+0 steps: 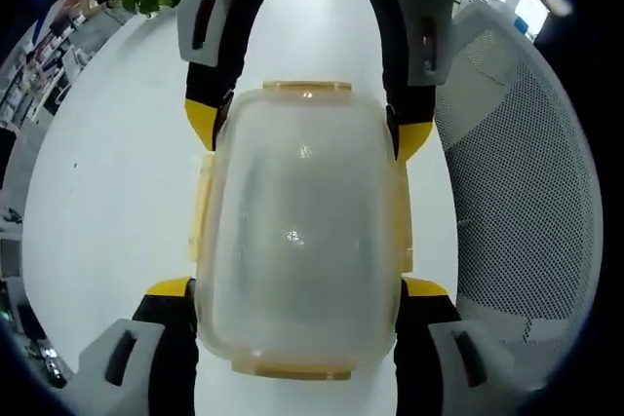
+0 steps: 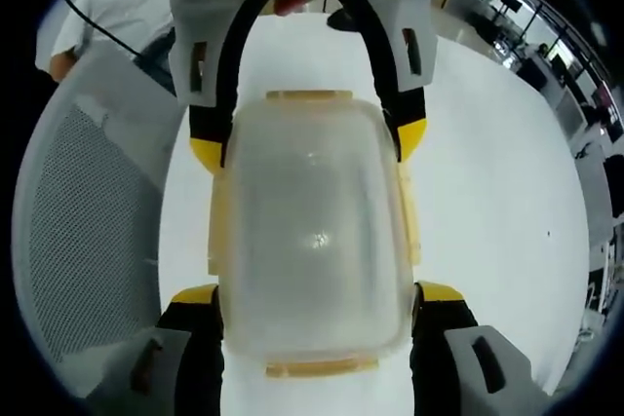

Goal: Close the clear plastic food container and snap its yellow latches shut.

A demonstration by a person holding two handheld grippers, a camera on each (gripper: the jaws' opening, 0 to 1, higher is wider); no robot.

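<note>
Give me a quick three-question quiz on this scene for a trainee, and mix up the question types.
1. True or false: the left tool and the right tool straddle the clear container from opposite ends.
2. What stands beside the white table? A) a metal shelf B) a mesh chair C) a trolley
3. Fill in: the container's latches are ____ in colour.
Key: 1 true; 2 B; 3 yellow.
</note>
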